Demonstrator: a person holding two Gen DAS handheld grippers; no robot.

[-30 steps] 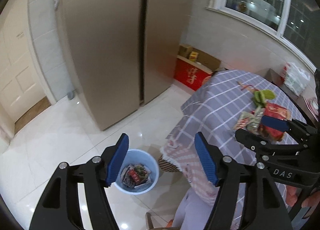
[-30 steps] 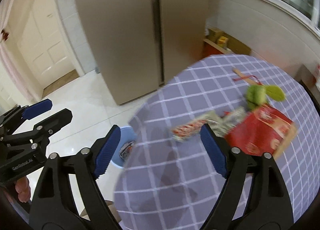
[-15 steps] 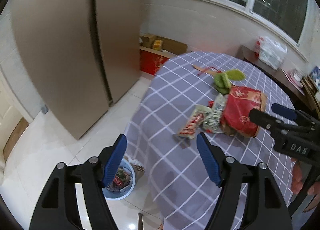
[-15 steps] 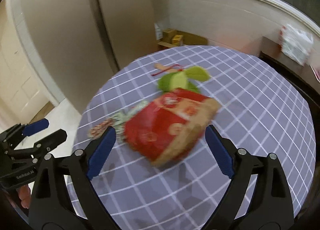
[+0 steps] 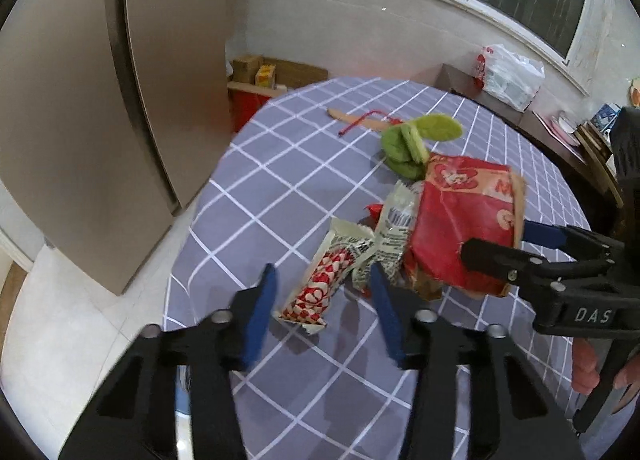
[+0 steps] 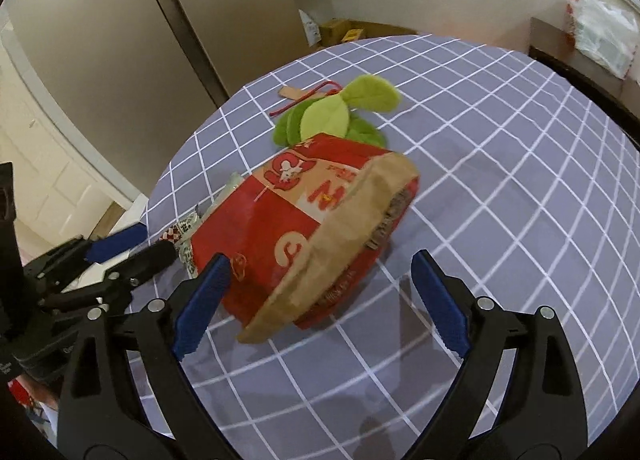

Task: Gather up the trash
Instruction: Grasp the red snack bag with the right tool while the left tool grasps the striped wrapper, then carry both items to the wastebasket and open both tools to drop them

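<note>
A red and brown paper bag lies on its side on the round table with the purple checked cloth. My right gripper is open, its jaws on either side of the bag's near end. A red-checked snack wrapper and a crumpled white wrapper lie left of the bag. My left gripper is open, just before the checked wrapper. It also shows in the right wrist view at the left.
A green plush toy lies behind the bag, with a paper tag and red string beyond it. A large fridge stands left. Boxes sit by the wall. A white plastic bag lies on a sideboard.
Both grippers have swung from the floor and blue bin to the table and come close to the trash. The right one now straddles the red bag; the left faces the checked wrapper.
</note>
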